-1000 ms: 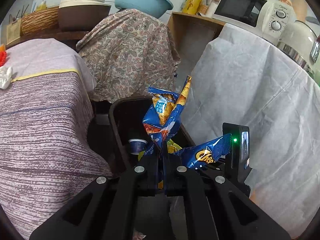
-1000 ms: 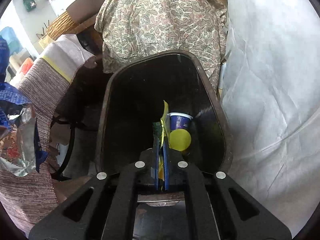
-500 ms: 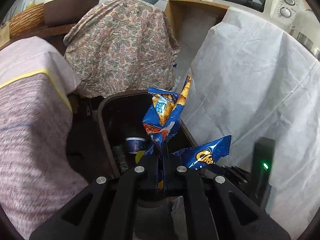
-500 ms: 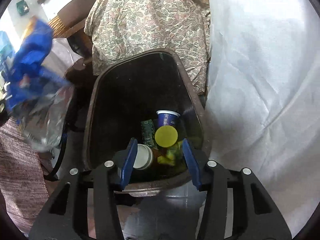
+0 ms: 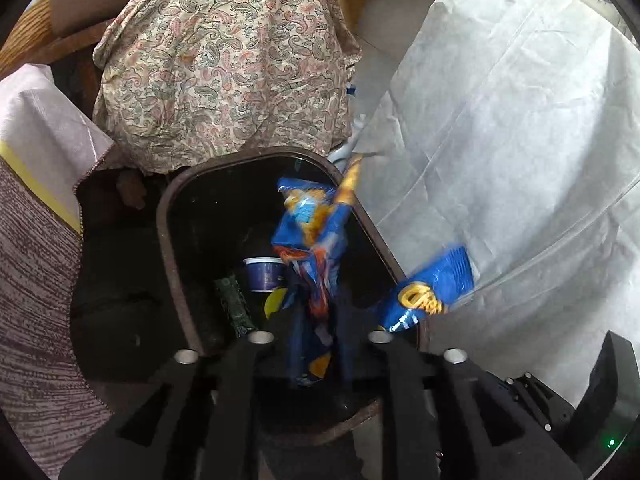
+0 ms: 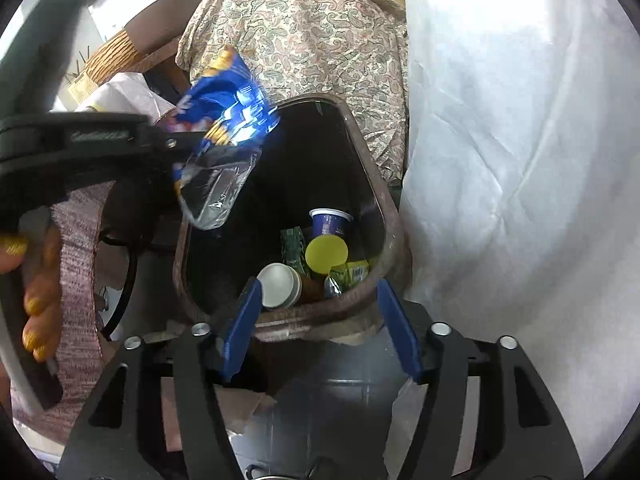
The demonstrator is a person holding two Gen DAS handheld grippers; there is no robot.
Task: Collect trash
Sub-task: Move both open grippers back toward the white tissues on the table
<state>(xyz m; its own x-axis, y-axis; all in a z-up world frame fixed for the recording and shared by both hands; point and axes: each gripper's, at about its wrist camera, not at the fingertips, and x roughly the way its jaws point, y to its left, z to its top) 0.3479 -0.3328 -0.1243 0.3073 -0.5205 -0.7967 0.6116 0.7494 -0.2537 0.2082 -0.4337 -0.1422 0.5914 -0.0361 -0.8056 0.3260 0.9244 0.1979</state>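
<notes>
A blue and orange chip bag (image 5: 316, 240) hangs over the dark brown bin (image 5: 168, 240), blurred, its lower end between the fingers of my left gripper (image 5: 312, 314). Those jaws are opening and a gap shows beside the bag. In the right wrist view the left gripper (image 6: 176, 144) reaches in from the left with the chip bag (image 6: 228, 112) at its tip above the bin (image 6: 360, 152). My right gripper (image 6: 320, 312) hovers over the bin's near rim, its jaws opening, with nothing between its blue pads (image 6: 244, 312). A yellow-green wrapper (image 6: 352, 274) lies inside the bin.
The bin also holds a blue cup (image 6: 330, 222), a yellow lid (image 6: 326, 254), a white cup (image 6: 278, 284) and a green wrapper (image 6: 292, 246). White cloth (image 5: 500, 160) hangs to the right, paisley cloth (image 5: 228, 56) behind, striped cloth (image 5: 36, 280) to the left. A person's hand (image 6: 36, 308) grips the left handle.
The right gripper opened, let its yellow-green wrapper fall into the bin, and drew back. The left gripper carried the chip bag over the bin and its jaws have parted.
</notes>
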